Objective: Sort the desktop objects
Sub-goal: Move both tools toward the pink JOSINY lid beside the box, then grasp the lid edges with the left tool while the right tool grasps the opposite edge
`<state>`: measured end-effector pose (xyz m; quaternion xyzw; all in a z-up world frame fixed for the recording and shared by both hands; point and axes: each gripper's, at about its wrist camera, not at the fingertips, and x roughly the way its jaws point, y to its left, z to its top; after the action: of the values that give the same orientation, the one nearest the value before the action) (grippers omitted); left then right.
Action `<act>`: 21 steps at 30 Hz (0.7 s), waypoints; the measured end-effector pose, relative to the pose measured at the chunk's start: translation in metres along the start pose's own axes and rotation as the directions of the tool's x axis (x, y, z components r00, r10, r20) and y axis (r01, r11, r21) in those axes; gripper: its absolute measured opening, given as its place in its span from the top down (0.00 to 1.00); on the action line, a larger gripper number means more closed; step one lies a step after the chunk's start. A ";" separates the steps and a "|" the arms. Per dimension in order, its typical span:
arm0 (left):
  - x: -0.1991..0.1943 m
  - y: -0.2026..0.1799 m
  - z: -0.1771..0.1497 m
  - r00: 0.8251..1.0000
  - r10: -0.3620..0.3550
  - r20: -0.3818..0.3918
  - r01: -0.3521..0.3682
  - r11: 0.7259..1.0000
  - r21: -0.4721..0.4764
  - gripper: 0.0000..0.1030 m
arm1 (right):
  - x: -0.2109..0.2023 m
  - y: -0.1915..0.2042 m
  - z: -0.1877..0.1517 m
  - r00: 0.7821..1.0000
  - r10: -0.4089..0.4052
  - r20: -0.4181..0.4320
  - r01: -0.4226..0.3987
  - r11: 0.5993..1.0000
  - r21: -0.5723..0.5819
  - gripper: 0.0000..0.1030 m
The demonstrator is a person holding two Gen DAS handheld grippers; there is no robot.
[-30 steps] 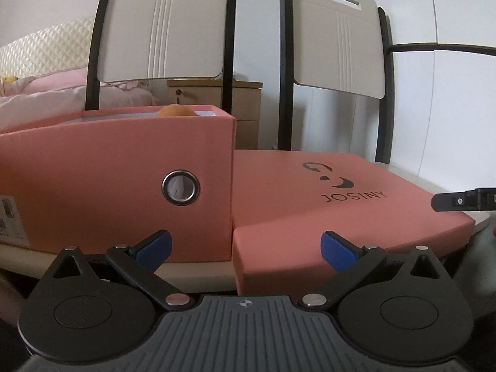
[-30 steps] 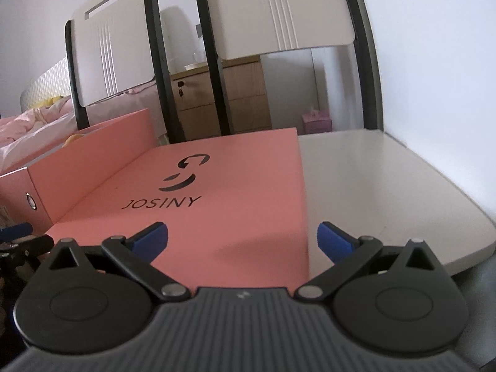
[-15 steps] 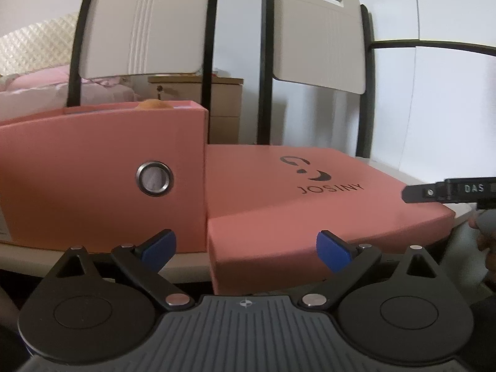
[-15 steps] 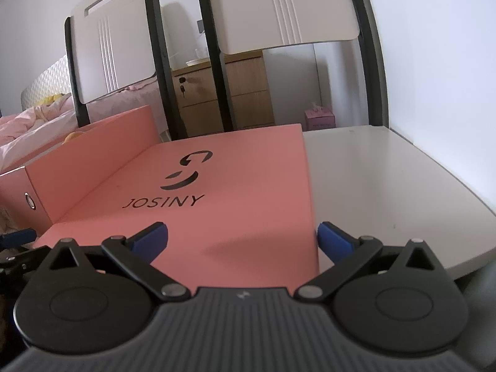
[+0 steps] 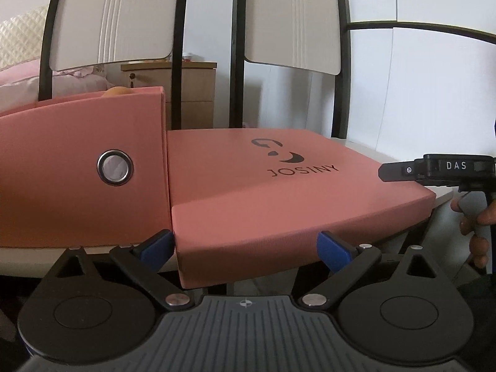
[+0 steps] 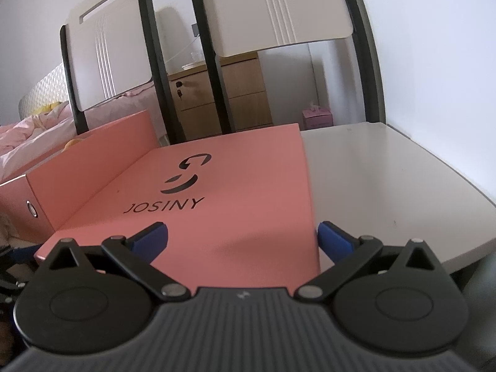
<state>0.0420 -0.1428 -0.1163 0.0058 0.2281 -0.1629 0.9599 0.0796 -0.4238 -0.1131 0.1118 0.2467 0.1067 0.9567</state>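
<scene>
Two white chairs (image 5: 117, 18) with black frames stand behind the bench (image 6: 387, 186), beyond both tools; a bed (image 6: 28, 136) with pink bedding lies far off to the left of the right tool, and a wooden drawer cabinet (image 6: 245, 99) sits past the chairs. The bench is pale grey-white with a rounded corner, bare ahead and to the right of the right tool. On it, directly ahead of the left tool (image 5: 245, 245), rests a salmon-pink box lid (image 5: 279, 192), flat, matte, printed with a black logo and the word JOSINY; its near edge overhangs the bench edge and lies between the left tool's blue-padded fingers without visible contact. Touching the lid's left side, ahead and left of the left tool, stands the taller salmon-pink open box (image 5: 77, 170), with a round metal grommet (image 5: 115, 167) in its facing wall and an orange rounded item (image 5: 119, 91) just showing over its rim; what it is cannot be told. In the right wrist view the same lid runs ahead of the right tool (image 6: 241, 238), its right edge lining up just inside the right finger. Both tools are spread wide and grip nothing. The right tool appears at the far right of the left wrist view, level with the lid's top, with the person's fingers (image 5: 474, 235) wrapped on its handle. A small pink tissue box (image 6: 317, 117) sits on the floor beyond the bench.
</scene>
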 end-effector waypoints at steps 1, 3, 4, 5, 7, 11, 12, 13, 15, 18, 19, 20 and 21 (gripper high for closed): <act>-0.001 0.000 0.000 1.000 -0.001 -0.002 0.001 1.000 -0.001 0.04 | -0.001 0.000 0.000 1.000 0.001 0.001 -0.001 1.000 0.006 0.00; -0.003 0.001 -0.001 1.000 -0.007 -0.004 0.007 1.000 0.006 0.04 | -0.004 -0.001 -0.002 1.000 0.008 0.005 -0.008 1.000 0.013 0.00; -0.005 0.002 -0.001 1.000 -0.012 -0.005 0.012 1.000 0.009 0.04 | -0.006 -0.002 -0.002 1.000 0.014 0.007 -0.014 1.000 0.013 0.00; -0.007 0.002 -0.002 1.000 -0.017 -0.006 0.017 1.000 0.009 0.04 | -0.008 -0.003 -0.003 1.000 0.020 0.010 -0.020 1.000 0.014 0.00; -0.010 0.003 -0.002 1.000 -0.024 -0.011 0.024 1.000 0.005 0.04 | -0.014 -0.005 -0.006 0.999 0.034 0.016 -0.034 0.999 0.020 0.00; -0.017 0.001 -0.005 0.999 -0.030 -0.021 0.030 0.999 0.021 0.04 | -0.028 -0.004 -0.013 0.998 0.051 0.021 -0.051 0.998 0.025 0.00; -0.018 0.001 -0.005 0.999 -0.028 -0.023 0.028 0.999 0.024 0.04 | -0.032 -0.004 -0.014 0.998 0.055 0.022 -0.056 0.998 0.027 0.00; -0.019 0.000 -0.006 0.999 -0.028 -0.026 0.028 0.999 0.027 0.04 | -0.036 -0.004 -0.016 0.998 0.059 0.024 -0.060 0.998 0.028 0.00; -0.022 -0.001 -0.007 0.999 -0.028 -0.031 0.029 0.999 0.024 0.04 | -0.042 -0.004 -0.019 0.998 0.065 0.023 -0.066 0.997 0.035 0.00; -0.026 -0.003 -0.010 0.999 -0.028 -0.033 0.029 0.998 0.047 0.04 | -0.051 0.001 -0.025 0.998 0.060 0.026 -0.061 0.998 0.033 0.00; -0.027 -0.004 -0.011 0.999 -0.026 -0.034 0.028 0.998 0.061 0.04 | -0.054 0.003 -0.027 0.998 0.056 0.026 -0.056 0.998 0.028 0.00; -0.029 -0.003 -0.012 0.999 -0.030 -0.034 0.032 0.998 0.056 0.04 | -0.057 0.005 -0.029 0.998 0.051 0.024 -0.051 0.998 0.020 0.00; -0.031 -0.002 -0.012 0.999 -0.034 -0.034 0.036 0.998 0.050 0.04 | -0.059 0.008 -0.030 0.999 0.046 0.022 -0.046 0.999 0.012 0.00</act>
<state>0.0099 -0.1344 -0.1137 0.0288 0.2398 -0.1853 0.9526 0.0131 -0.4269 -0.1108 0.1245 0.2346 0.1260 0.9558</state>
